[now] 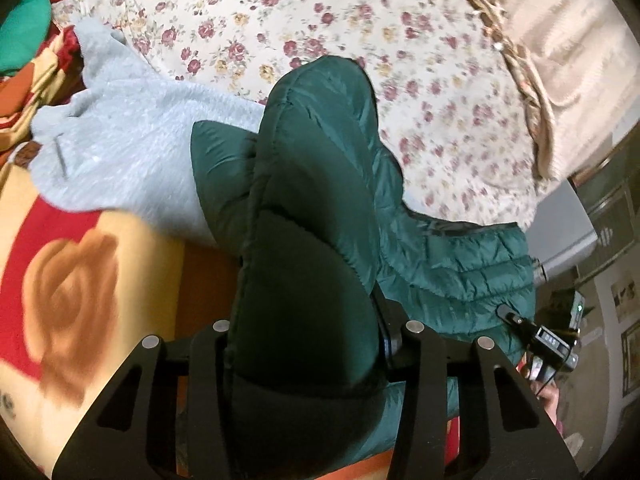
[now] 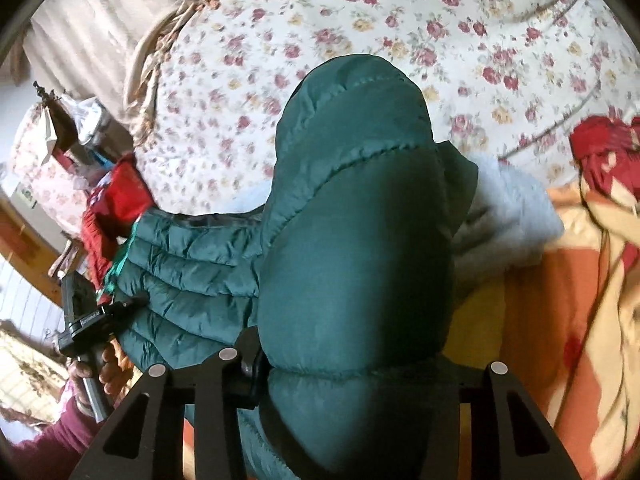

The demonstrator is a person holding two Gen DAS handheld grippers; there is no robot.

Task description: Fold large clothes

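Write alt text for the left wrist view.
The left gripper is shut on a dark green puffer jacket, lifted above a floral bedspread. A pale blue fleece lies behind it, left.

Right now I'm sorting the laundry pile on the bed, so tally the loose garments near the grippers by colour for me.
Dark green quilted puffer jacket: 1, pinched in both the left hand-held gripper and the right hand-held gripper.
Pale grey-blue fleece garment: 1, lying on the floral bedspread.
Red garment: 1, at the bed's edge.
Total: 3.
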